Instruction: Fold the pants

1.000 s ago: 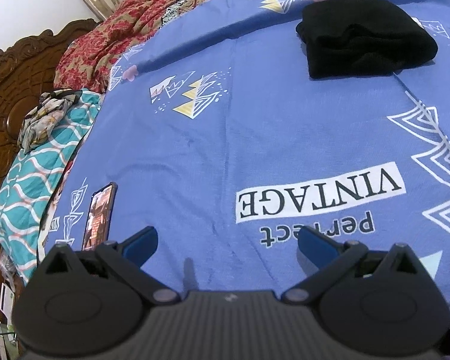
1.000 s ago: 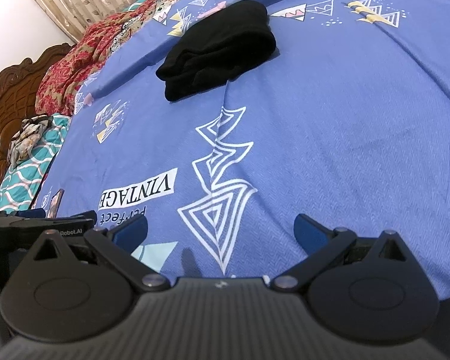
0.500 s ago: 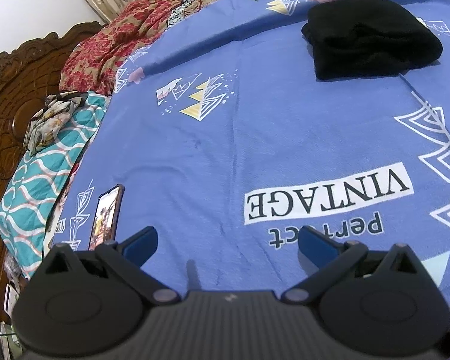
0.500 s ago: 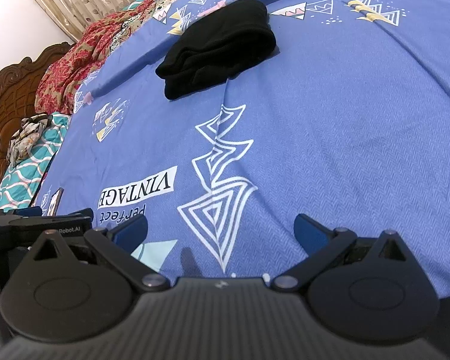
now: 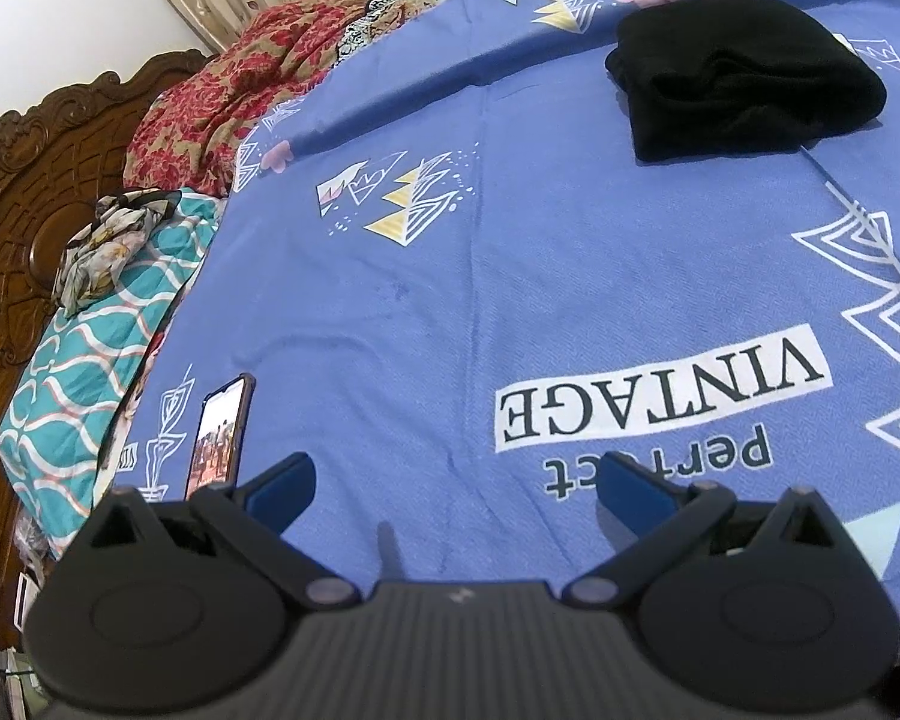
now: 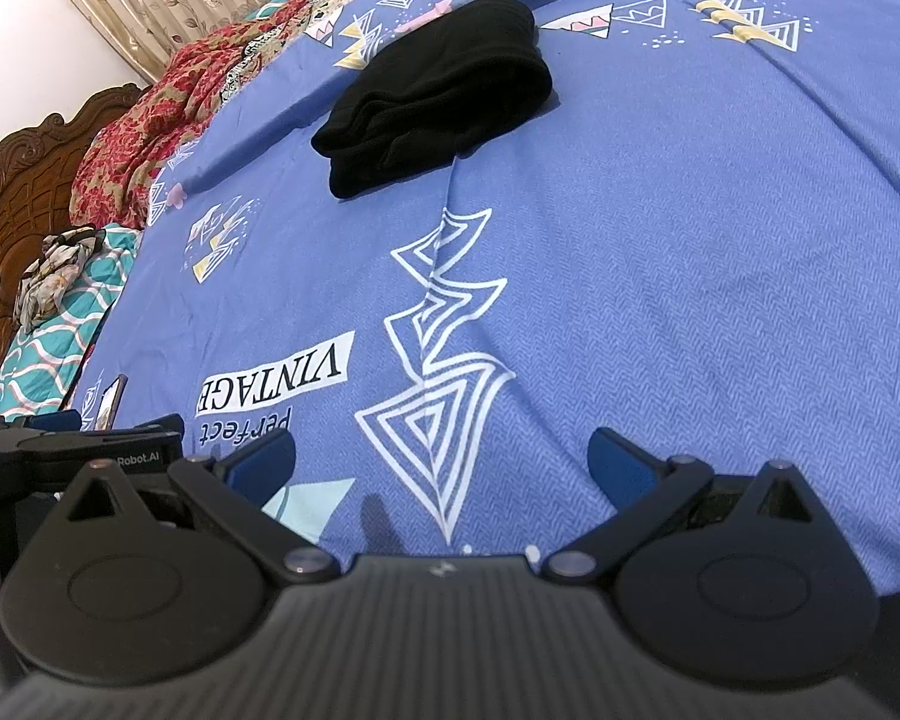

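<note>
Both wrist views lose their lower third to the black bodies of the grippers, so the near edge of the bed is hidden, and the fisheye bends everything toward the rim. The pants [image 5: 744, 75] lie as a black folded bundle on the blue bedsheet [image 5: 510, 276] far ahead of both grippers (its folds read only as dark creases, and the layers cannot be counted). In the left wrist view the bundle sits at upper right; in the right wrist view the pants [image 6: 438, 90] sit at upper centre-left. The left gripper [image 5: 450, 480] has its blue-padded fingers [image 5: 279, 483] spread wide apart, holding nothing, above the sheet near the upside-down "perfect VINTAGE" print [image 5: 660, 396]. The right gripper [image 6: 441, 459] likewise has its fingers [image 6: 621, 462] wide apart and empty, over the white nested-triangle print [image 6: 438, 396]; part of the left gripper shows at the left edge of that view. A phone [image 5: 219, 435] with a lit screen lies on the sheet just beyond the left gripper's left finger. Farther left a teal wave-patterned cloth [image 5: 84, 372] carries a crumpled floral cloth [image 5: 105, 240], with a red floral blanket [image 5: 222, 102] and a carved wooden headboard [image 5: 24, 192] behind. Nothing stands between the grippers and the pants.
</note>
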{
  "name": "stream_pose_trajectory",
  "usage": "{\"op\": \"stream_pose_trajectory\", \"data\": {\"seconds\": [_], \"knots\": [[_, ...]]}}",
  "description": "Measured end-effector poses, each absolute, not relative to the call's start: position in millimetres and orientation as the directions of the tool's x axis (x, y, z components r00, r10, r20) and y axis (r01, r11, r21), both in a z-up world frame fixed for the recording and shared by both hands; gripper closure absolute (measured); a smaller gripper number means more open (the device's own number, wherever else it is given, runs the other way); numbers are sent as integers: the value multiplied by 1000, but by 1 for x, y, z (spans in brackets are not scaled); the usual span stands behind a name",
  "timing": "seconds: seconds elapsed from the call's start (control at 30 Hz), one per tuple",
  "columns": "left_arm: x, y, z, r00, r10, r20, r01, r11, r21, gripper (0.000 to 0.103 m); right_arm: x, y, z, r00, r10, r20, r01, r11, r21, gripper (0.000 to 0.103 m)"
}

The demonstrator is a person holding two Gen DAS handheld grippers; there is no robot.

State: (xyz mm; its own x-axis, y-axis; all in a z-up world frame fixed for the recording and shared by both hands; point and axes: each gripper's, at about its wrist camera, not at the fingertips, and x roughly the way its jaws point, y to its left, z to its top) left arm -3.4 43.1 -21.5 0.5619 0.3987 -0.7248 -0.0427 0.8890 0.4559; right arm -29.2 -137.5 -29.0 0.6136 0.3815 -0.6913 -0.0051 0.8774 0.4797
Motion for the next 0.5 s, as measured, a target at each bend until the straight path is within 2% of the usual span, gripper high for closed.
{"op": "stream_pose_trajectory", "data": {"seconds": [0.5], "knots": [[-3,42,-22,562,399,-725,-41,888,457,0,-30,-136,-30,614,382,-691,-10,879,478,0]]}}
